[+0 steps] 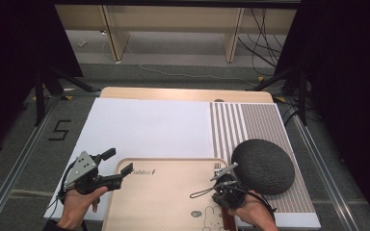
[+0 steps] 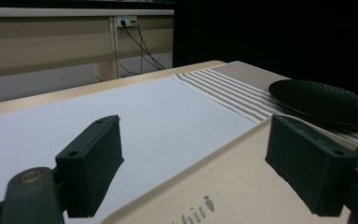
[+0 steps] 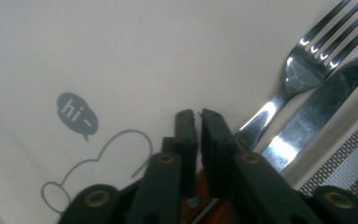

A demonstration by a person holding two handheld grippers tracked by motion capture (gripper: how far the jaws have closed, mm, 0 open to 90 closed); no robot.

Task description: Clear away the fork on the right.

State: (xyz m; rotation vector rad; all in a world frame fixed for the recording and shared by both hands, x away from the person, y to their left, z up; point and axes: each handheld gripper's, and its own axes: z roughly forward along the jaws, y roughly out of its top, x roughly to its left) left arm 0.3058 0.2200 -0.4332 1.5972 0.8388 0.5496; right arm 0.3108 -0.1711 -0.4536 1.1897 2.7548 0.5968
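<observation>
Fork: the fork [image 3: 303, 70] lies flat on the tray [image 1: 164, 202], along its right side, tines up.
Knife: the knife [image 3: 317, 116] lies just beside the fork, on the side nearer the tray's rim; I cannot tell if the two touch.
Direction: both long axes run from the person's side toward the far side of the table, roughly in line with the tray's right edge. The fork's tines and the knife's blade point away from the person; the handles point back under the right hand.
Right gripper: the right gripper [image 3: 198, 114] hovers over the handle end, its jaws a narrow slit apart with nothing pressed between the pads. A reddish wooden handle [image 3: 200, 189] shows just below them, so it looks let go.
Step in hand: setting the cutlery down, I would say, and it looks close to done.
Doing it well: spread the jaws wider before lifting, then rise straight up so a pad does not snag the handle and skew the pair.
Left gripper: the left gripper [image 1: 118, 162] is spread wide and empty over the tray's left edge.
Around: a dark plate [image 1: 262, 166] sits on the striped mat [image 1: 250, 120] just right of the tray.
</observation>
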